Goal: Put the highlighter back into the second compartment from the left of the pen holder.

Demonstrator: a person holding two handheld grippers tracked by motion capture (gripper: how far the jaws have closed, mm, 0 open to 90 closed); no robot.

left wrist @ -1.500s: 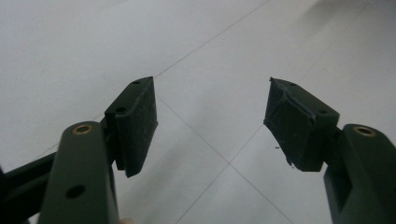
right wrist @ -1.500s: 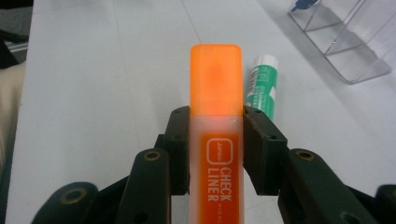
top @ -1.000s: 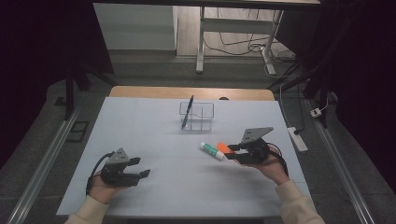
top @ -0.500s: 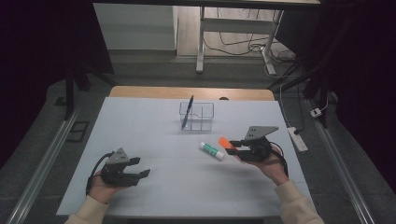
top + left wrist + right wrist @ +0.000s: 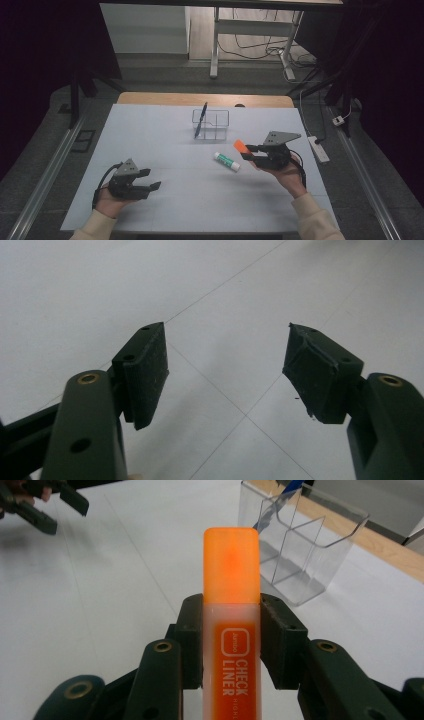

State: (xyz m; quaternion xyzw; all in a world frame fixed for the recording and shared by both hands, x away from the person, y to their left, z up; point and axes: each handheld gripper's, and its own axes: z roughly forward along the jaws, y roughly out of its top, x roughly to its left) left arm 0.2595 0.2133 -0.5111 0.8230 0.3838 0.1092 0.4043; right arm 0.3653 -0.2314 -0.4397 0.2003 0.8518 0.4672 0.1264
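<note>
**Highlighter could snag on the organizer rim**

My right gripper [image 5: 231,630] pinched the orange highlighter [image 5: 231,630] by its body, cap forward, with the clear organizer [image 5: 300,545] ahead and to its right. I judged a tilted approach might clip a divider or the pen [image 5: 201,120] inside. My left gripper [image 5: 227,370] stood spread, holding nothing.

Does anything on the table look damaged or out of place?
The left hand-held gripper has a ragged, chipped pad on one jaw. A glue stick lies loose on the table, outside the clear organizer.
</note>
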